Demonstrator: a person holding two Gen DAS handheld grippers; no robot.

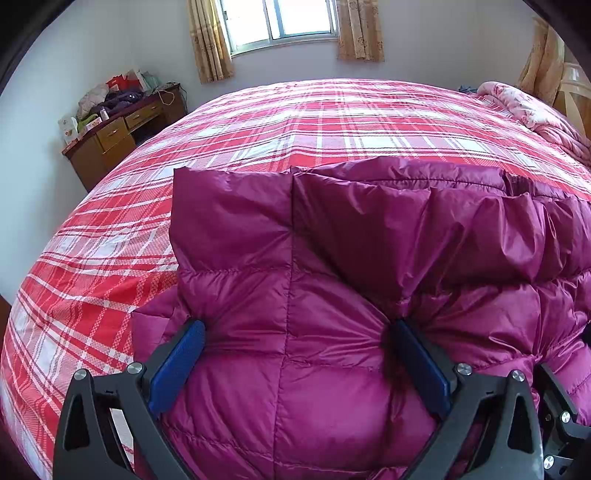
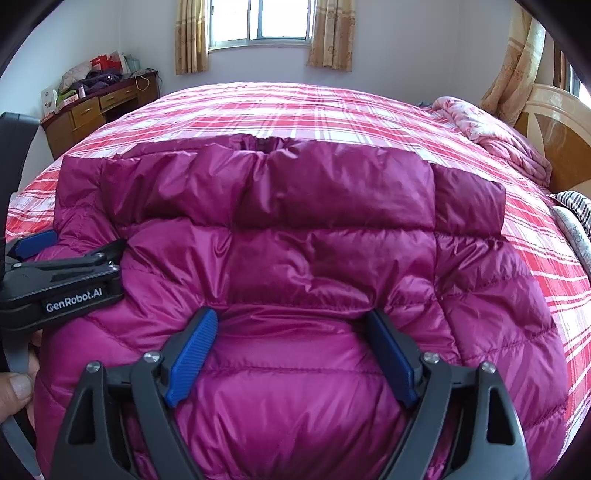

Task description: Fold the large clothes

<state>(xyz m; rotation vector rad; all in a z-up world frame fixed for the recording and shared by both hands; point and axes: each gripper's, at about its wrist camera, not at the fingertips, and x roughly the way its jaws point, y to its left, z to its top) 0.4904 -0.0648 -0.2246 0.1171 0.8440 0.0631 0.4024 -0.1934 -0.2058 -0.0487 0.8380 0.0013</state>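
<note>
A magenta quilted down jacket (image 1: 332, 258) lies folded on the red plaid bed (image 1: 295, 122). It also fills the right wrist view (image 2: 295, 229). My left gripper (image 1: 297, 325) has its blue-padded jaws wide apart and pressed into the puffy jacket, fabric bulging between them. My right gripper (image 2: 291, 317) is likewise spread wide with jacket fabric bulging between its jaws. The left gripper also shows from the side at the left of the right wrist view (image 2: 66, 254), on the jacket's left part.
A wooden desk (image 1: 110, 133) piled with clothes and bags stands at the back left. A pink floral quilt (image 2: 491, 125) is bunched at the bed's right, by a wooden headboard (image 2: 554, 125). A window (image 1: 280, 22) with curtains is behind.
</note>
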